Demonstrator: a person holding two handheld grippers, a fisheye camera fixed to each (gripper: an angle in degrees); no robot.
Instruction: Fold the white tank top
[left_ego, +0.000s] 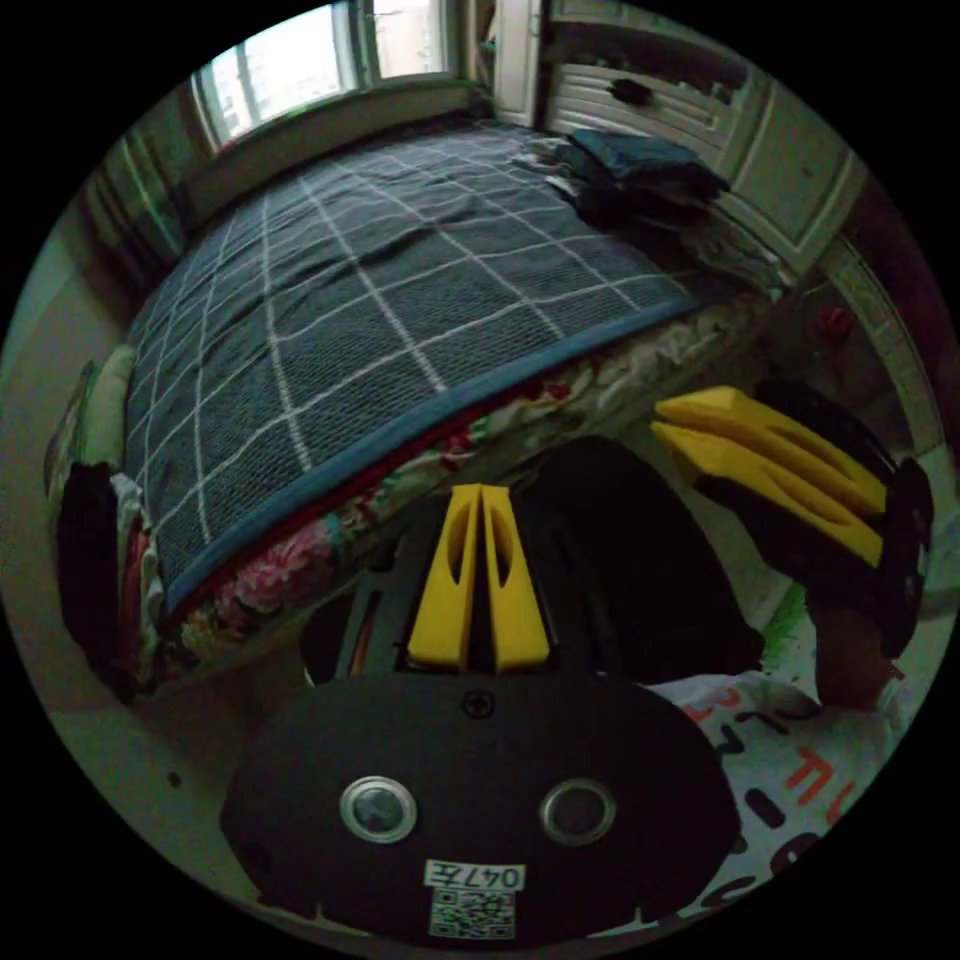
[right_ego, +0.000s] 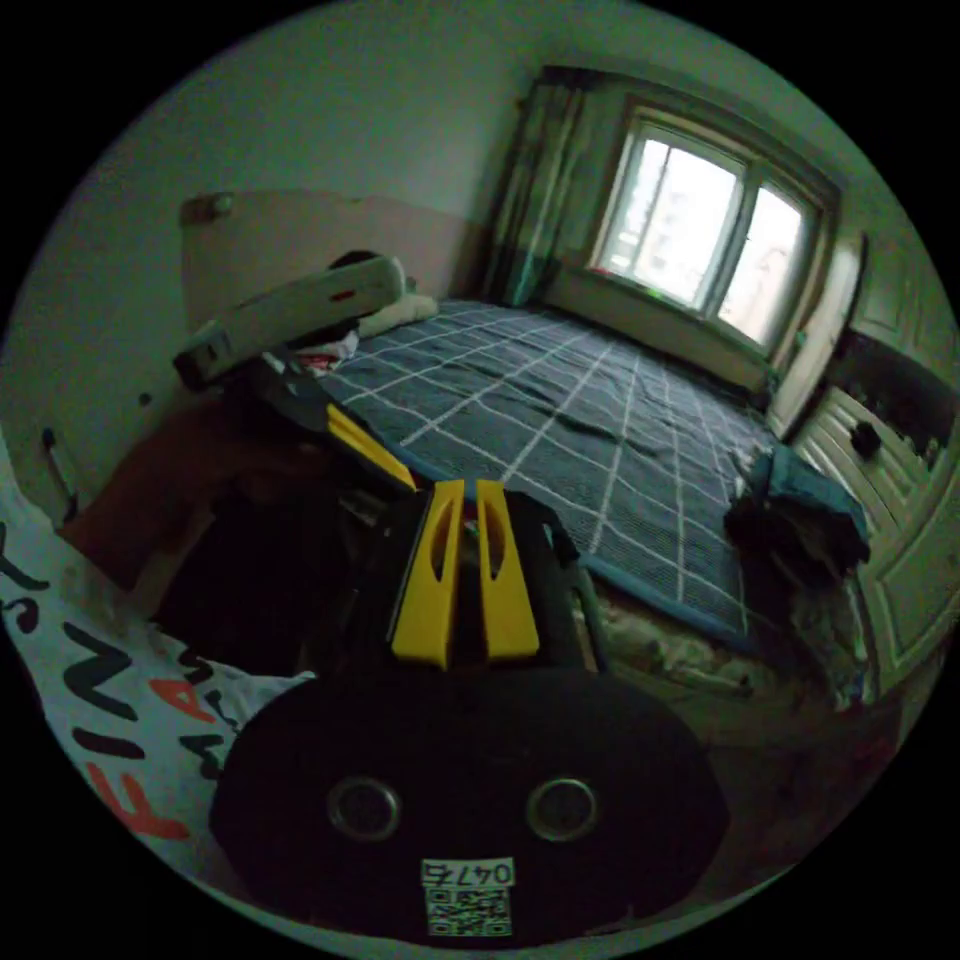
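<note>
Both tools hang off the near edge of the bed, jaws closed on nothing: the left tool, the right tool. I cannot pick out the white tank top; a dark pile of clothes sits far right. Folding hasn't begun; next comes fetching the garment.

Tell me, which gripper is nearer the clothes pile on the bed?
Right, probably. Both hang short of the bed: the right gripper toward the pile, the left gripper farther off.
</note>
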